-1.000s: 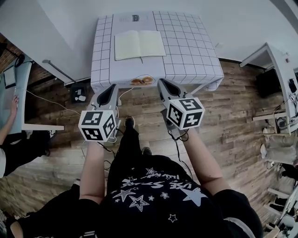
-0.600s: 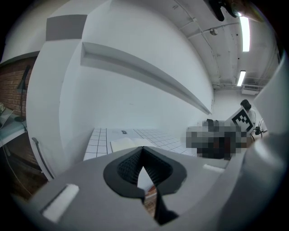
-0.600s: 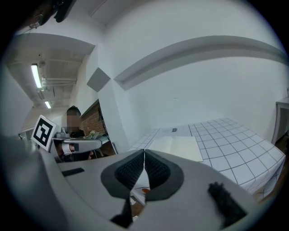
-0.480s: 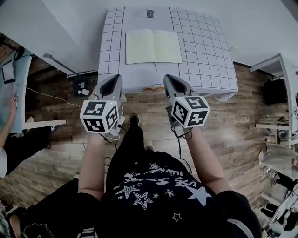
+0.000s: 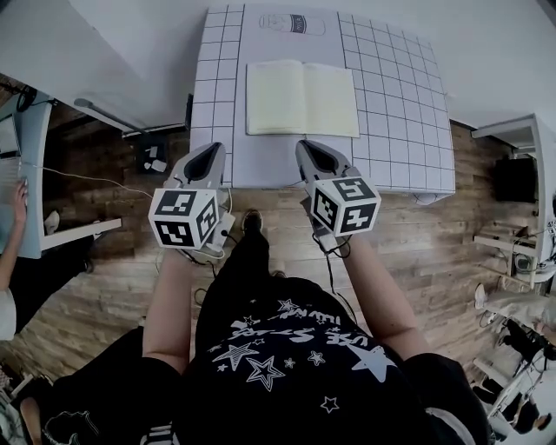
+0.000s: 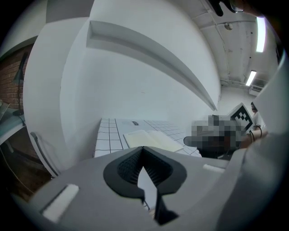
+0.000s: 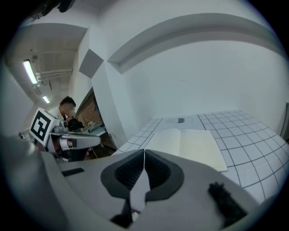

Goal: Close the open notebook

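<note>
An open notebook (image 5: 301,98) with cream pages lies flat on the white gridded table (image 5: 395,104). Both grippers hover at the table's near edge, short of the notebook and touching nothing. My left gripper (image 5: 207,155) sits off the notebook's near left corner, my right gripper (image 5: 311,151) just before its near edge. In the left gripper view the notebook (image 6: 148,139) lies past the shut jaws (image 6: 143,151). The right gripper view shows the notebook (image 7: 189,145) beyond the shut tips (image 7: 144,153), with nothing between them.
A printed label (image 5: 298,24) marks the table's far end, by a white wall. A grey desk (image 5: 39,187) with a seated person's arm (image 5: 12,228) stands left. A small black box (image 5: 154,158) lies on the wood floor. Shelving (image 5: 521,174) stands right.
Both grippers have travelled forward from over the floor to the table's near edge. The table and notebook now lie closer in the head view. The jaws stayed shut.
</note>
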Action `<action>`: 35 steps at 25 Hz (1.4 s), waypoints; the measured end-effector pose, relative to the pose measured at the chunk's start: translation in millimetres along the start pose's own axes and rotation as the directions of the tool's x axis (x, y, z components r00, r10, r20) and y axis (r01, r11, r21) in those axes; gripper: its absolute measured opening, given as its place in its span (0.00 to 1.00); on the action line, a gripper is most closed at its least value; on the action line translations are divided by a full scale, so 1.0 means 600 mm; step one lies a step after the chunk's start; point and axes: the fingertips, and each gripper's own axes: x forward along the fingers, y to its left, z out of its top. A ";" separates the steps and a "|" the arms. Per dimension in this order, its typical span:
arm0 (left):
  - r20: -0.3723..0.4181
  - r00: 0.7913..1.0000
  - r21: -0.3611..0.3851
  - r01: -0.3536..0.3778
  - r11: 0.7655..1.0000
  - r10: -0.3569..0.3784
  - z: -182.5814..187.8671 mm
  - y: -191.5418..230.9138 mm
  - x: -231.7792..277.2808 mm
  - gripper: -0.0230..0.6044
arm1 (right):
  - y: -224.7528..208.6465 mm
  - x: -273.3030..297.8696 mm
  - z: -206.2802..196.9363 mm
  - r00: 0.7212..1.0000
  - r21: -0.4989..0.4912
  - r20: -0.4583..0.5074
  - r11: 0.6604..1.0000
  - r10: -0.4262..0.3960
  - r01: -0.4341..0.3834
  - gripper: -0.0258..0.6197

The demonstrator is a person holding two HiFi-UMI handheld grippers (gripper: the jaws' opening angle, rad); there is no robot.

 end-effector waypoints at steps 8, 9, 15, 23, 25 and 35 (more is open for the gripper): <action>-0.060 0.996 -0.025 0.062 0.998 -0.064 -0.012 0.029 0.054 0.05 | 0.036 0.095 -0.022 0.991 0.014 -0.089 0.995 0.100 -0.099 0.07; -0.067 0.995 -0.025 0.070 0.997 -0.071 -0.014 0.032 0.060 0.05 | 0.041 0.107 -0.027 0.989 0.007 -0.105 0.995 0.102 -0.101 0.07; -0.089 0.990 -0.022 0.108 0.994 -0.109 -0.016 0.051 0.088 0.05 | 0.053 0.165 -0.053 0.972 -0.056 -0.216 0.992 0.094 -0.109 0.17; -0.118 0.982 -0.027 0.146 0.989 -0.148 -0.035 0.060 0.094 0.05 | 0.066 0.215 -0.075 0.951 -0.152 -0.304 0.983 0.051 -0.102 0.25; -0.120 0.982 -0.032 0.144 0.989 -0.147 -0.038 0.063 0.091 0.05 | 0.068 0.226 -0.082 0.941 -0.192 -0.336 0.976 0.037 -0.107 0.26; -0.120 0.984 -0.041 0.129 0.991 -0.133 -0.052 0.075 0.077 0.05 | 0.068 0.252 -0.103 0.908 -0.437 -0.411 0.892 -0.083 -0.116 0.26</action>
